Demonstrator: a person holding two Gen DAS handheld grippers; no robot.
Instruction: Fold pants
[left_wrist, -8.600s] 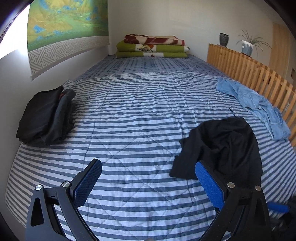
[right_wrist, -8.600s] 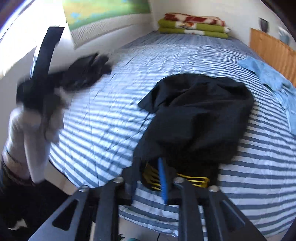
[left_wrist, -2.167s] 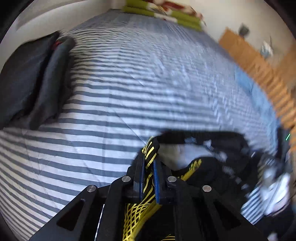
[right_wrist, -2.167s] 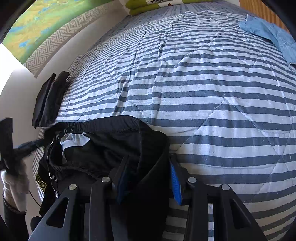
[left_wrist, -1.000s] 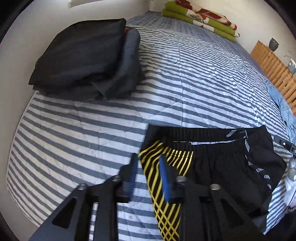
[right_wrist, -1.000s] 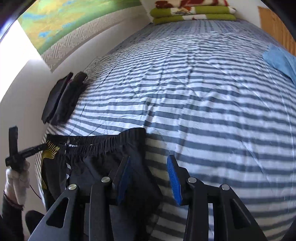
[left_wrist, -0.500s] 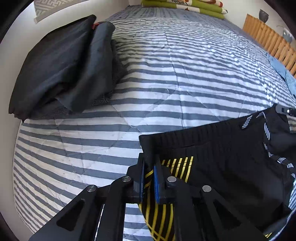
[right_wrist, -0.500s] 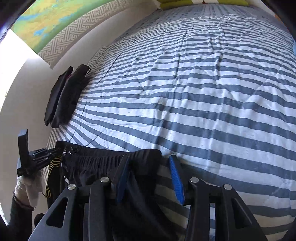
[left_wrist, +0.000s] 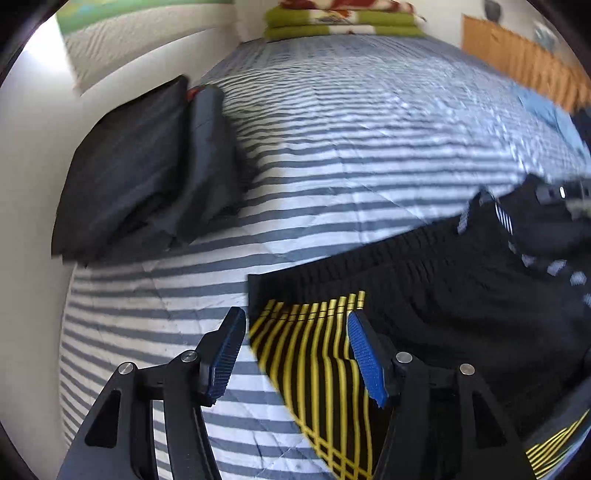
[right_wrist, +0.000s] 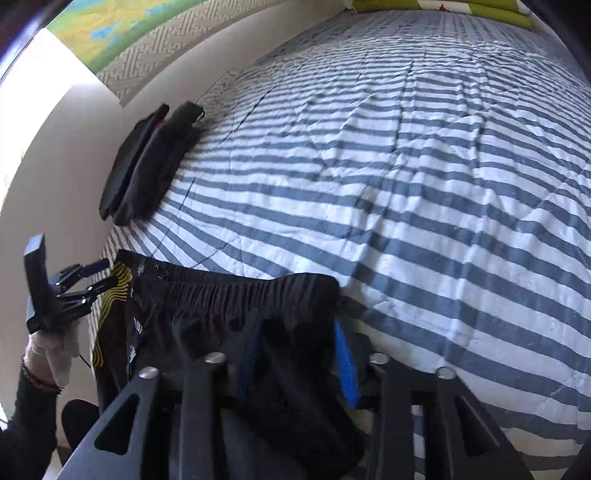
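Observation:
Black pants (left_wrist: 443, 295) with yellow side stripes lie spread at the near edge of the striped bed cover (left_wrist: 369, 129), waistband away from me. My left gripper (left_wrist: 295, 317) is opening, its blue pads clear of the cloth. The striped left side of the pants lies loose under the gap. In the right wrist view this gripper (right_wrist: 85, 280) hovers at the waistband's left end, held by a gloved hand (right_wrist: 51, 350). My right gripper (right_wrist: 295, 328) is closing around the right corner of the pants (right_wrist: 207, 302). Bunched fabric sits between its pads, and the right pad's (right_wrist: 345, 365) blue face still shows.
A stack of folded dark clothes (left_wrist: 140, 166) lies by the left wall, and shows as folded dark clothes (right_wrist: 147, 162) in the right wrist view too. Green folded blankets (left_wrist: 343, 26) lie at the bed's far end. A wooden rail (left_wrist: 524, 66) and a blue garment (left_wrist: 543, 107) are at the right.
My left gripper was shut on the striped edge of the pants; it has let go and spread apart. The right jaws have narrowed around the waistband corner, and both hands have sunk toward the bed.

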